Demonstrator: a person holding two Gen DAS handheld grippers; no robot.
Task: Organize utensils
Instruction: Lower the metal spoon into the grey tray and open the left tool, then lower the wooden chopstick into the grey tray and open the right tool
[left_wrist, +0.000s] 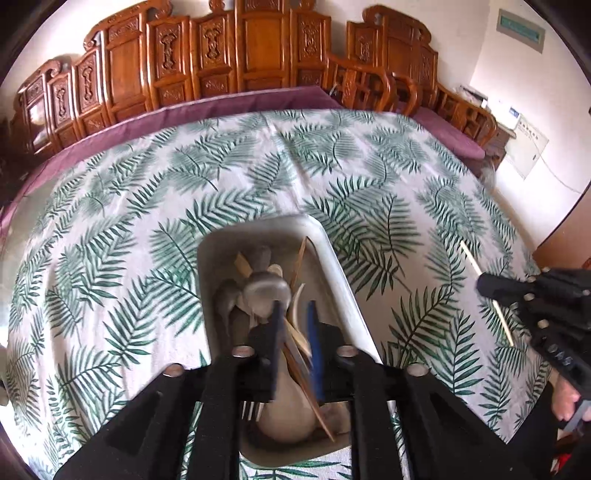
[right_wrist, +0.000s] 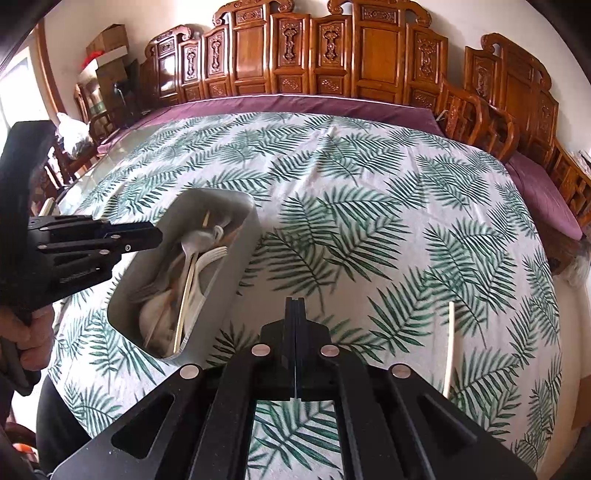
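A white bin (left_wrist: 343, 266) holds several spoons, forks and chopsticks. It also shows in the right wrist view (right_wrist: 236, 266) at the left. My left gripper (left_wrist: 295, 317) hangs over the bin, fingers slightly apart, with a grey spoon (left_wrist: 264, 291) just beyond its tips; no contact shows. From the right wrist view the left gripper (right_wrist: 157, 234) is above the bin's near rim. My right gripper (right_wrist: 296, 306) is shut and empty over the cloth. One pale chopstick (right_wrist: 449, 350) lies on the cloth right of it; it also shows in the left wrist view (left_wrist: 471, 258).
The table wears a white cloth with green fern leaves (right_wrist: 351, 177) over a purple cover (right_wrist: 295, 103). Carved wooden chairs (right_wrist: 476, 110) stand along the far and right edges. A hand (right_wrist: 26, 332) holds the left gripper.
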